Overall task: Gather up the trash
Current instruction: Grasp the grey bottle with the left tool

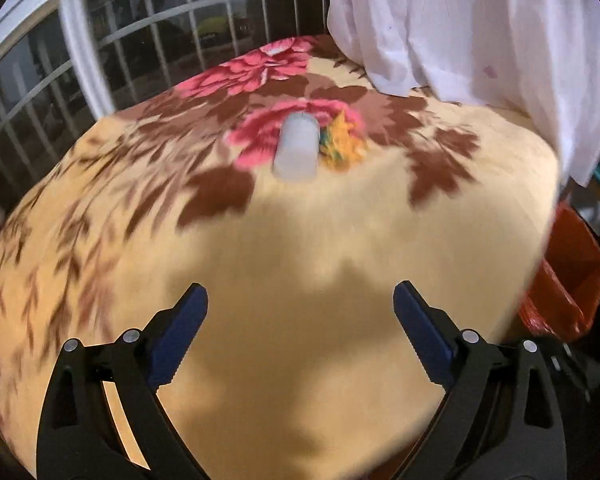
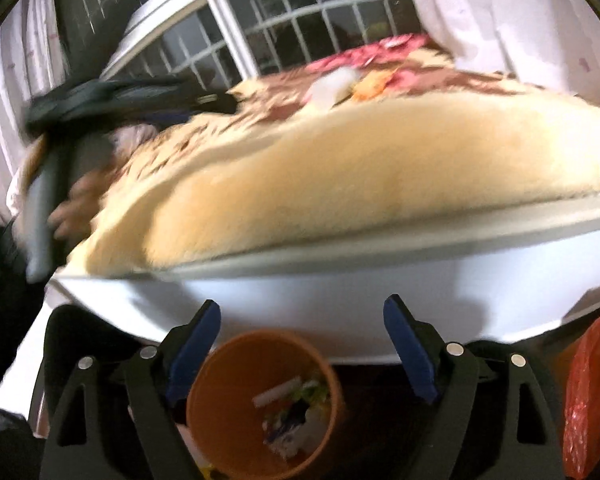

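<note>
A white plastic bottle (image 1: 296, 148) lies on the flowered yellow blanket (image 1: 300, 240), with a crumpled orange wrapper (image 1: 342, 140) touching its right side. My left gripper (image 1: 300, 312) is open and empty, hovering over the blanket well short of the bottle. My right gripper (image 2: 302, 328) is open and empty, above an orange bin (image 2: 220, 396) that holds several scraps. The bottle (image 2: 334, 86) and the wrapper (image 2: 374, 82) also show far back in the right wrist view. The left gripper (image 2: 220, 102) appears at the left there, blurred.
A white curtain (image 1: 460, 28) hangs at the back right over the bed. A barred window (image 1: 160, 40) runs behind the bed. A red plastic bag (image 1: 564, 276) sits off the bed's right edge; it also shows in the right wrist view (image 2: 592, 392). The white bed frame (image 2: 300, 296) fronts the bin.
</note>
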`<move>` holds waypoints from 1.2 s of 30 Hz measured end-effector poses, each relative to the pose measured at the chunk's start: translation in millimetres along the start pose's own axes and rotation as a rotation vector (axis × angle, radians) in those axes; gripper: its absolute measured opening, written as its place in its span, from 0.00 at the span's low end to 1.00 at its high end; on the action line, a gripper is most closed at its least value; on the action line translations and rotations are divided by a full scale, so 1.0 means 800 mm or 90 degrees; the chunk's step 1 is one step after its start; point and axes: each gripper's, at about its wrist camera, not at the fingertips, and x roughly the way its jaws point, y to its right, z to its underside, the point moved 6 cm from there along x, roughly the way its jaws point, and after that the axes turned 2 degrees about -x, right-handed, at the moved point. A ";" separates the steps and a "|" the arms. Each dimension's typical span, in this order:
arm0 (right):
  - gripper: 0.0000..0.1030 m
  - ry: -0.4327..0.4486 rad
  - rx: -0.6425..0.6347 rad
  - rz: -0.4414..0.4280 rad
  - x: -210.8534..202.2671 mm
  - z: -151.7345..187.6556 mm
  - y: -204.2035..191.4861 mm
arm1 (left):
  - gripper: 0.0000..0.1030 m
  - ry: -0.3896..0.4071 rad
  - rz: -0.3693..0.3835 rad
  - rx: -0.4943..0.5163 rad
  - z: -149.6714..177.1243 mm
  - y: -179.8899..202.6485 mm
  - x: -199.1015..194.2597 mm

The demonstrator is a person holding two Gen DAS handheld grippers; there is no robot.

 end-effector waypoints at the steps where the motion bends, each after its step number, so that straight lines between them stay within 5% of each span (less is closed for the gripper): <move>1: 0.80 0.007 0.005 -0.003 -0.001 -0.002 0.006 | 0.89 -0.007 -0.009 0.006 -0.014 0.001 0.017; 8: 0.81 0.029 0.089 -0.044 -0.006 -0.002 0.043 | 0.89 -0.052 -0.070 0.041 -0.080 0.000 0.122; 17: 0.84 0.036 0.111 -0.046 -0.008 -0.004 0.047 | 0.89 -0.061 -0.090 0.083 -0.109 0.001 0.184; 19: 0.84 0.034 0.104 -0.043 -0.005 -0.005 0.045 | 0.75 -0.055 -0.075 0.068 -0.115 -0.004 0.194; 20: 0.84 0.034 0.101 -0.042 -0.006 -0.004 0.045 | 0.55 -0.058 -0.066 0.065 -0.116 -0.005 0.200; 21: 0.84 0.035 0.101 -0.041 -0.007 -0.003 0.043 | 0.46 -0.067 -0.035 0.057 -0.116 -0.004 0.207; 29: 0.84 0.027 0.103 -0.031 -0.003 -0.006 0.037 | 0.44 -0.025 -0.033 0.030 -0.108 -0.006 0.174; 36: 0.85 0.056 0.129 -0.051 -0.032 -0.069 0.049 | 0.44 0.000 -0.047 -0.042 -0.034 -0.060 0.057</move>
